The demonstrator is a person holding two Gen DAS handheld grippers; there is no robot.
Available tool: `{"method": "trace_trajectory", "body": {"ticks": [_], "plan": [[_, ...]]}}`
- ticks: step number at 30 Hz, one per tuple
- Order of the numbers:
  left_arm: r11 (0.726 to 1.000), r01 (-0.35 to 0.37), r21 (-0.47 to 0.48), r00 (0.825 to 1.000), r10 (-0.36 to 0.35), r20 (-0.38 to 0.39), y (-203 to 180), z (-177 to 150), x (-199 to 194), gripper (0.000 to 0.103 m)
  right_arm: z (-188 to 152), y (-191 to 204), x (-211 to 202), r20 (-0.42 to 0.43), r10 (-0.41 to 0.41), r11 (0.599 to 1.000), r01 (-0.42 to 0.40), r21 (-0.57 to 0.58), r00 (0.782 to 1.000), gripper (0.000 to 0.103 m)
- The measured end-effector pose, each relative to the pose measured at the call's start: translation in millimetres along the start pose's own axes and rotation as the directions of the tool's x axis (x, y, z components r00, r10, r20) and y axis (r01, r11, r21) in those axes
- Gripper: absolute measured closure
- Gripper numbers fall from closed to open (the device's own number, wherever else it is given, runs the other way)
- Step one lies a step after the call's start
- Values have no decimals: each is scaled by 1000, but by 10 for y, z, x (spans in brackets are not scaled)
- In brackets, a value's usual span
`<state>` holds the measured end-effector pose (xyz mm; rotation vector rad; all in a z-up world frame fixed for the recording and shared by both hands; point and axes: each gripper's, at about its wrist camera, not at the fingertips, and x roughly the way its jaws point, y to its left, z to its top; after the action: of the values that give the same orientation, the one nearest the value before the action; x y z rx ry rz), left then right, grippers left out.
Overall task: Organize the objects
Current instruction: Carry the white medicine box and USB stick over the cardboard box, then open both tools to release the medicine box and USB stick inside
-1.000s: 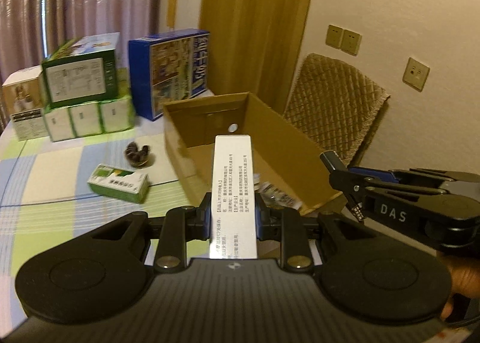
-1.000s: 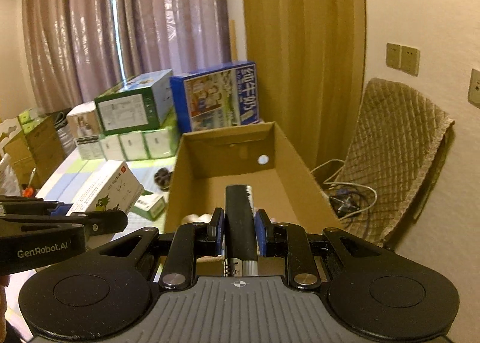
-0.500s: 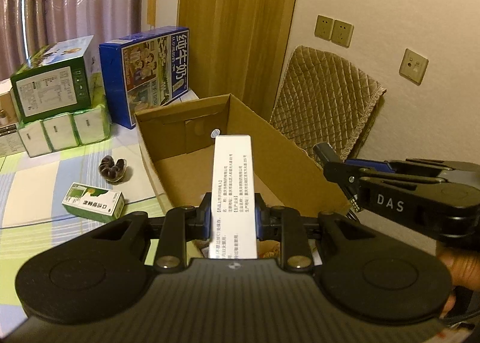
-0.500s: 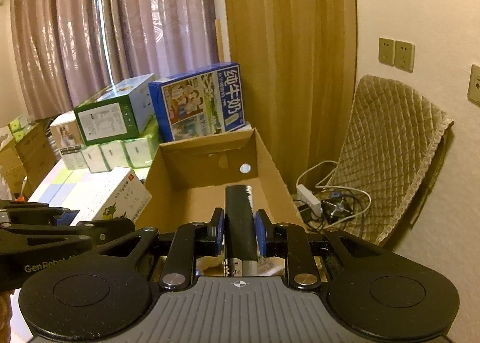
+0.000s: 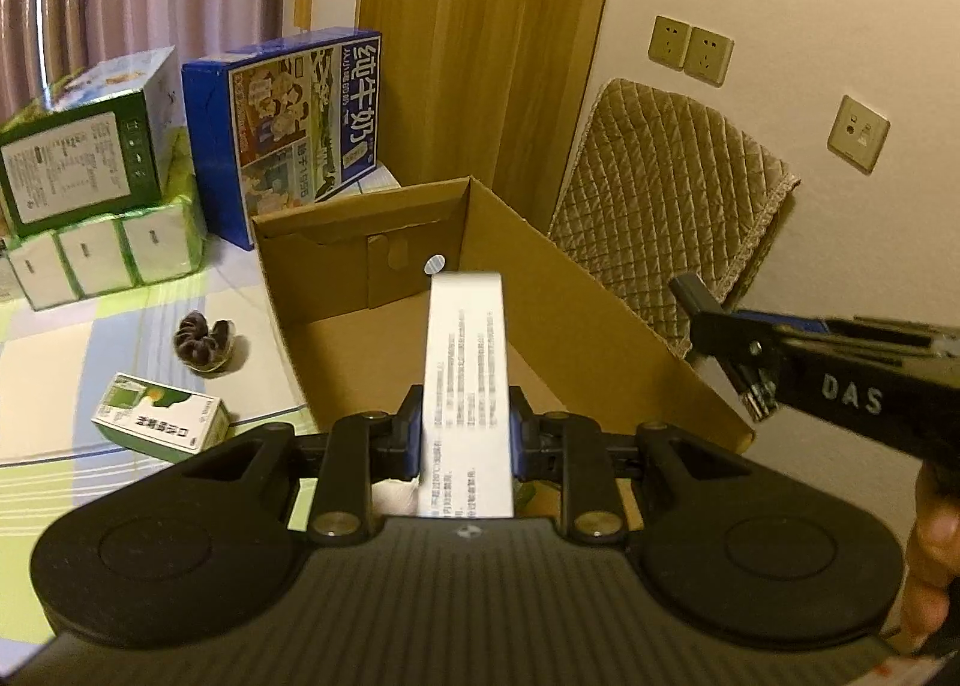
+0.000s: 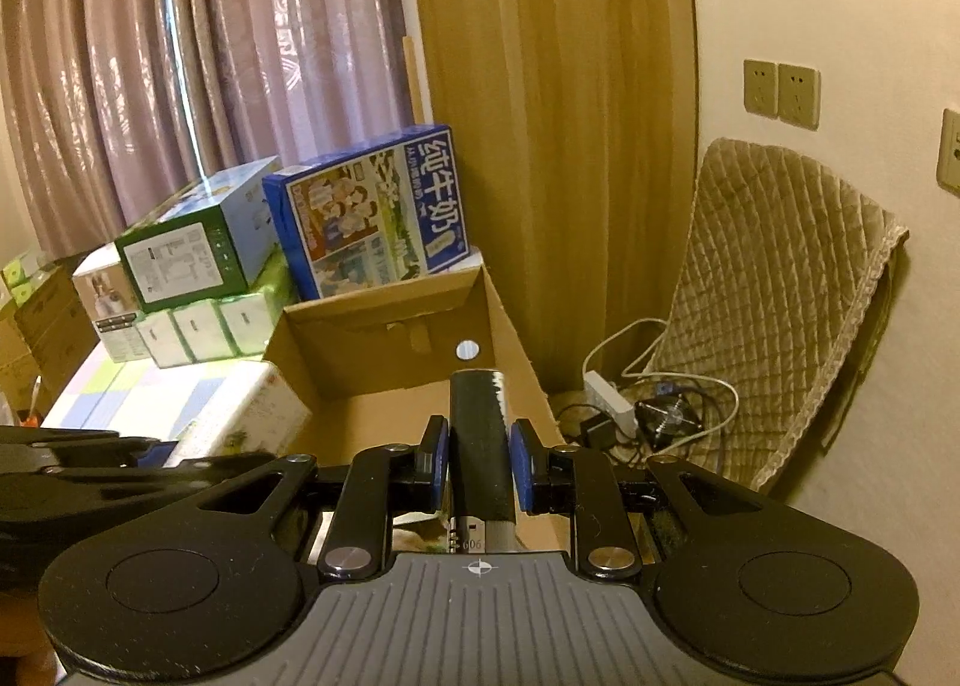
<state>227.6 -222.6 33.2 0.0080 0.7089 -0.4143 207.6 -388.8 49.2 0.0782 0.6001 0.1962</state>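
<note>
With our left gripper (image 5: pixel 465 437) clamped on a white box (image 5: pixel 467 380) and our right gripper (image 6: pixel 478 467) on a black bar (image 6: pixel 480 446) above the cardboard box (image 5: pixel 570 290), releasing together risks collision.

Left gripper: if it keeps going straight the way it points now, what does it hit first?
Probably the far wall of the open carton. The left gripper, shut on a white box, aims into the carton, and the box's front end would likely touch that wall first. Depth is unclear.
</note>
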Motion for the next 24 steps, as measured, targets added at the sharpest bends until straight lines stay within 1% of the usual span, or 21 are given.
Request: {"method": "trace_trajectory", "body": {"ticks": [2,7,11,15,19,21,23,24], "plan": [[1000,-14,-8,1000,15,7,38,16,9,71,-17,-10,3,-3,1,1000,-1,2,1000,84],[998,-38,-42,999,39,33,182,14,-123,71,-72,-28,20,-15,5,1000,-5,12,1000,84],[995,-50,-81,998,53,33,304,-42,-236,71,-102,-7,37,-24,15,1000,-14,16,1000,84],[993,-66,-100,997,69,26,387,-132,-328,71,-105,34,64,-31,29,999,-29,23,999,84],[991,-79,-112,996,83,26,446,-200,-385,69,-82,80,103,-29,46,999,-45,26,999,84],[990,-80,-119,996,84,28,470,-221,-408,67,-65,75,133,-9,71,997,-71,43,997,83],[989,-83,-123,996,87,31,491,-234,-436,65,-52,39,173,-4,97,992,-96,77,995,60],[989,-84,-124,996,89,33,497,-241,-450,64,-55,15,168,4,99,990,-99,97,995,41]]}}
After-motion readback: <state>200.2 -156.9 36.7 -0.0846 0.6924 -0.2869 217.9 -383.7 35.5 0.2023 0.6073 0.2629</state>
